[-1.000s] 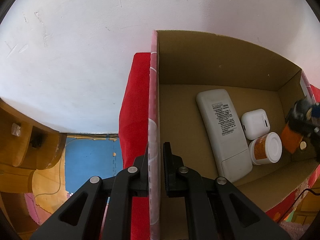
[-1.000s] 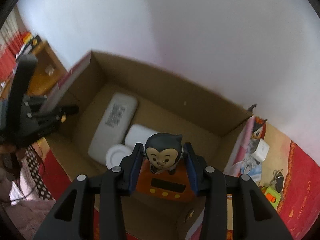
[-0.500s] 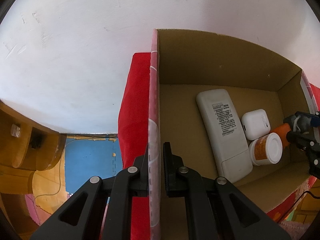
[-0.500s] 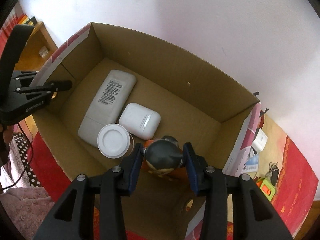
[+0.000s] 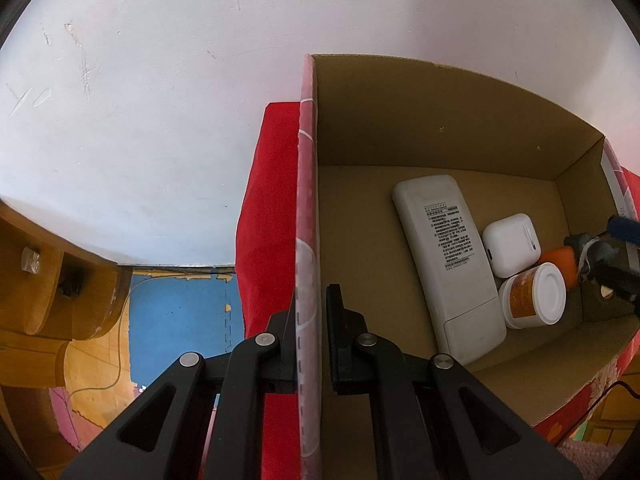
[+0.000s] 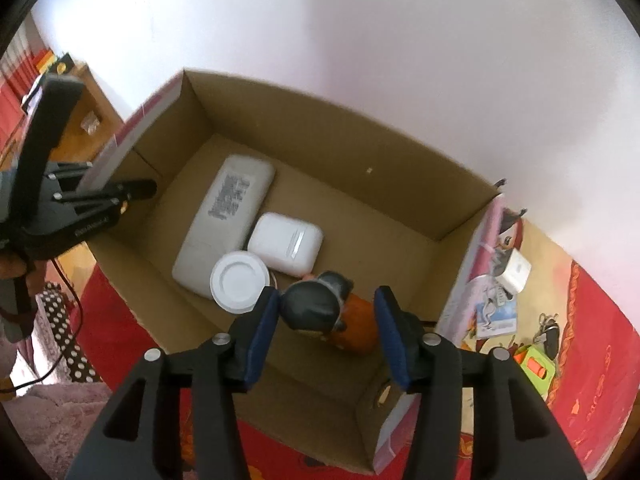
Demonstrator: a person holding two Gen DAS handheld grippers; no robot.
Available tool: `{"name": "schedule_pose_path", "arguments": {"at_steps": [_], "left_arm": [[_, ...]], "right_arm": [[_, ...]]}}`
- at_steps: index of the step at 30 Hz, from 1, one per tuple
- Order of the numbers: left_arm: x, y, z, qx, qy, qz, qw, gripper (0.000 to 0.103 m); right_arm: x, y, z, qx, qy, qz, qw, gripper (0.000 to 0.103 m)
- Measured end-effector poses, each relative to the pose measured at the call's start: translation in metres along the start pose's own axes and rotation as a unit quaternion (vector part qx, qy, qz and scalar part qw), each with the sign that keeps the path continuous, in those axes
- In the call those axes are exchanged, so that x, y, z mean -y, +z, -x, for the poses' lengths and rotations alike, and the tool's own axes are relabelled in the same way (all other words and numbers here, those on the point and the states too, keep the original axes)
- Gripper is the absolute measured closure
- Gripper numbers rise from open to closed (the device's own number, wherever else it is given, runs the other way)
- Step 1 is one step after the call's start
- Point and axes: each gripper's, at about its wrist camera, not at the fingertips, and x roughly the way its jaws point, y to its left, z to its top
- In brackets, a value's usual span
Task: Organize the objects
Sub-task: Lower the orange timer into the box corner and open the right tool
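Note:
A brown cardboard box [image 6: 320, 128] stands on red cloth. On its floor lie a white remote [image 6: 228, 216], a white case [image 6: 286, 242] and a white-lidded jar [image 6: 239, 280]. My left gripper [image 5: 312, 300] is shut on the box's left wall [image 5: 308, 200]. Beside the jar rests an orange toy clock with a dark monkey head [image 6: 320, 308]. My right gripper [image 6: 328, 296] hangs over it, jaws opening. The toy sits between the blue pads, with a clear gap on the right side. In the left wrist view the toy [image 5: 560, 260] and right gripper [image 5: 616, 248] show at the box's right end.
Right of the box on the red cloth [image 6: 592, 340] lie a white adapter [image 6: 516, 270], a booklet [image 6: 496, 312], keys [image 6: 548, 332] and a green-orange item [image 6: 536, 368]. Wooden furniture [image 5: 48, 288] stands left. A white wall rises behind the box.
My right gripper carried the monkey toy down into the box, then spread its jaws off it. The toy now lies on the box floor. The left gripper kept its hold.

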Motion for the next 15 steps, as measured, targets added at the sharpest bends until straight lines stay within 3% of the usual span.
{"name": "schedule_pose_path", "arguments": {"at_steps": [6,15], "left_arm": [[0.000,-0.001,0.000,0.000,0.000,-0.001,1.0000,0.094],[0.001,-0.002,0.000,-0.001,0.001,-0.003,1.0000,0.094]], "right_arm": [[0.022,0.002,0.026,0.038,0.010,-0.041,0.998,0.049],[0.058,-0.006,0.055,0.070,-0.015,-0.099,0.992,0.049]]}}
